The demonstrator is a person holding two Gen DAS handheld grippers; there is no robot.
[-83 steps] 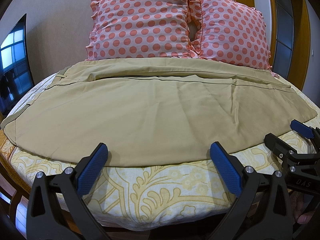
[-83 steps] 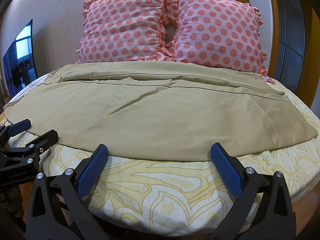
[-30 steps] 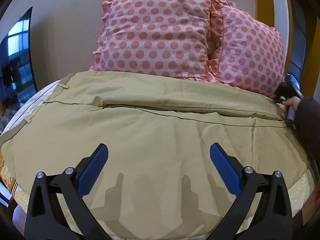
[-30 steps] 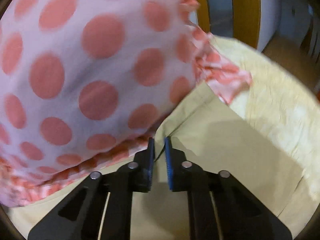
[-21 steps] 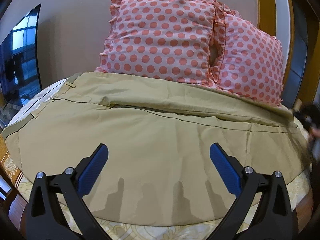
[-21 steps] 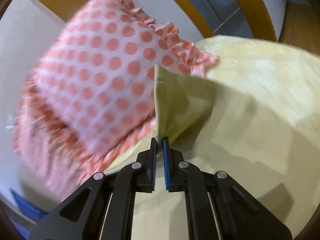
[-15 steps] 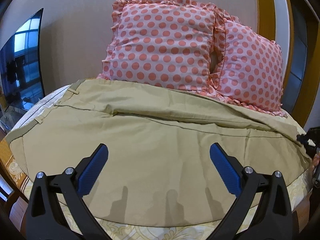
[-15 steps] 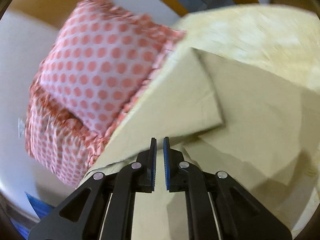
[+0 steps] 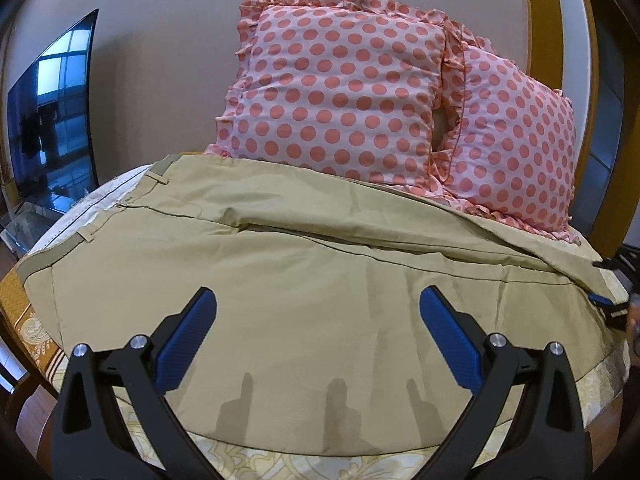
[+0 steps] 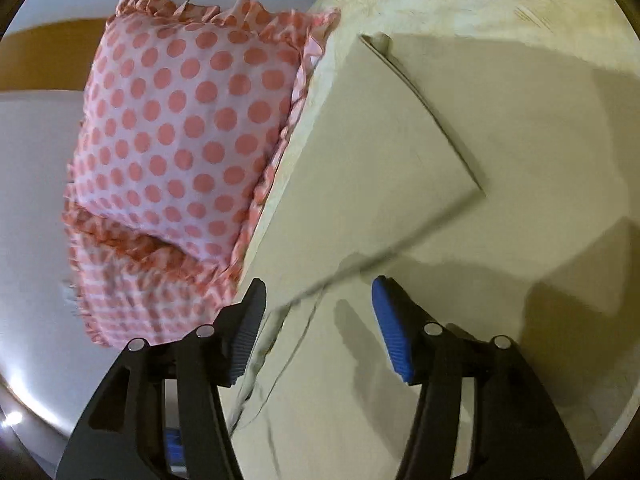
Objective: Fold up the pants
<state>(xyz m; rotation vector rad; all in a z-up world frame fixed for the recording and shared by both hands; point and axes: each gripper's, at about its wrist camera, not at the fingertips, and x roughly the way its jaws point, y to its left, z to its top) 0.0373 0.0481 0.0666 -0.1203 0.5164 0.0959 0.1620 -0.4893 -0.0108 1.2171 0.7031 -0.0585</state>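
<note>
Tan pants (image 9: 304, 276) lie spread across the bed, waistband at the left, legs running right. My left gripper (image 9: 316, 338) is open and empty, hovering above the near part of the pants. My right gripper (image 10: 316, 320) is open and empty above the leg end of the pants (image 10: 380, 168), where the upper leg's hem corner lies folded over the lower leg. The right gripper also shows at the far right edge of the left wrist view (image 9: 608, 300).
Two pink polka-dot pillows (image 9: 344, 92) stand against the wall behind the pants; one shows in the right wrist view (image 10: 188, 128). A yellow patterned bedspread (image 9: 360, 468) covers the bed. A dark TV screen (image 9: 52, 120) is at the left. A wooden frame (image 9: 576, 80) is at the right.
My right gripper, shut on the far leg hem, drew it off the pillow toward the near side, then opened and let it drop onto the lower leg. The left gripper backed off slightly, still open.
</note>
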